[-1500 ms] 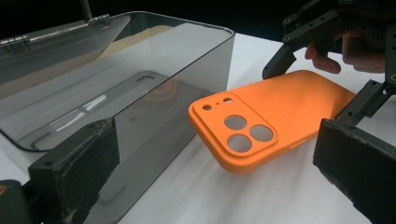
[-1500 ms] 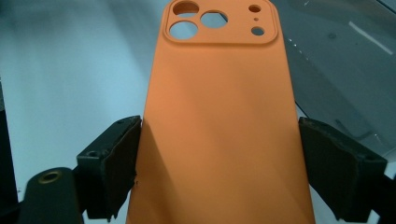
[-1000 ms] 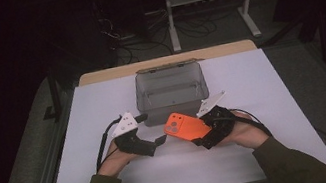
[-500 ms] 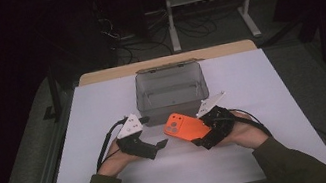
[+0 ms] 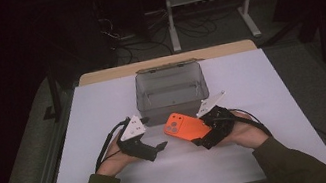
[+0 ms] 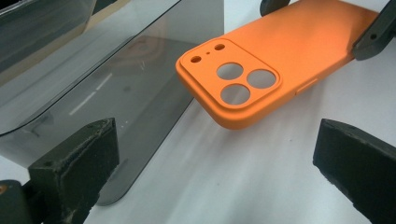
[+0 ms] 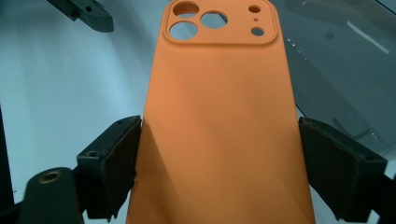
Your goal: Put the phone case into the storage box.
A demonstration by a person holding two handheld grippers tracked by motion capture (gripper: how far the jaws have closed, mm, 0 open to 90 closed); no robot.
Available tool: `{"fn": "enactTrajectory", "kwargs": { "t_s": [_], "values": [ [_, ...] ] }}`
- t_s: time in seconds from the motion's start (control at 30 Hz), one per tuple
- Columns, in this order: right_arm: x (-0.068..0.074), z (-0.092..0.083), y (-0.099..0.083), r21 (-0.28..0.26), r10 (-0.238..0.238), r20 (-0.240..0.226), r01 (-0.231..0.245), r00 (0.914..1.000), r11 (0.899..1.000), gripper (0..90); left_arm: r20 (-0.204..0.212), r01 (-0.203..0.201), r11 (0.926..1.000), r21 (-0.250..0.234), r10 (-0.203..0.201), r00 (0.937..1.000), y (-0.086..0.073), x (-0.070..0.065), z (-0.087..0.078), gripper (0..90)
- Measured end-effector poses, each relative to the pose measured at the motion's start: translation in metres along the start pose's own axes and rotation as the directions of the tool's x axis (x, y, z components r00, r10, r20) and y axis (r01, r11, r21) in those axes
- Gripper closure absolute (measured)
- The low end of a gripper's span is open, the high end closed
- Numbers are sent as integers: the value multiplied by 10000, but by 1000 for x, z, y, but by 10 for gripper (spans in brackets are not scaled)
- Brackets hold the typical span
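Case (image 5: 187,126) in orange, a phone cover with its camera cut-outs facing up, sits clamped across its width in our right gripper (image 5: 203,137), the pads pressing both long edges in the right gripper view (image 7: 219,116). We hold it just above the white bench (image 5: 272,87), right in front of the grey bin (image 5: 171,90), with its camera end angled toward the bin's near wall.

We judge the step in hand to be carrying the case to the bin, or passing it across to the other hand; the pictures alone do not settle which. Our left gripper (image 5: 160,147) stands wide with nothing between its jaws, pointing at the camera end of the case (image 6: 275,65) from close by but not touching it.

If the case is going into the bin, the next move calls for lifting it over the near wall and letting go once it is clear of the rim. If it is a hand-over, our left gripper must close on the free end before the right lets go.

Both hands rest low near the bench, forearms coming in from the near edge, grippers turned toward each other.
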State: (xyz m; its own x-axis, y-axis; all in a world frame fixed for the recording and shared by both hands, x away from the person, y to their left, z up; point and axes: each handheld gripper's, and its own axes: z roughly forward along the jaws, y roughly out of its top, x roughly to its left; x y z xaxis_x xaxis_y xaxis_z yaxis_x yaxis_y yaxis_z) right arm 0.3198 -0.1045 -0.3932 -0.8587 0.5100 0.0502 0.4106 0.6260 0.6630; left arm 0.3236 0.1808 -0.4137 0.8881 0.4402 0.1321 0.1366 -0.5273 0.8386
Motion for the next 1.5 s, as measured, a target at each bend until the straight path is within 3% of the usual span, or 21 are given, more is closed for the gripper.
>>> {"fn": "enactTrajectory", "kwargs": {
  "t_s": [0.67,1.07,1.5],
  "values": [
    [0,0,0,-9,-33,7,33,10000,10000,155,-324,-865,9962,16,865,9957,0,-2,-1,0],
    [0,1,0,-8,-62,18,62,10000,10000,155,-495,-1433,9897,0,1432,9885,2,-5,-3,0],
    [0,1,0,-4,-64,18,64,10000,10000,156,-803,-2225,9748,175,2232,9715,4,-9,-4,0]
  ]
}}
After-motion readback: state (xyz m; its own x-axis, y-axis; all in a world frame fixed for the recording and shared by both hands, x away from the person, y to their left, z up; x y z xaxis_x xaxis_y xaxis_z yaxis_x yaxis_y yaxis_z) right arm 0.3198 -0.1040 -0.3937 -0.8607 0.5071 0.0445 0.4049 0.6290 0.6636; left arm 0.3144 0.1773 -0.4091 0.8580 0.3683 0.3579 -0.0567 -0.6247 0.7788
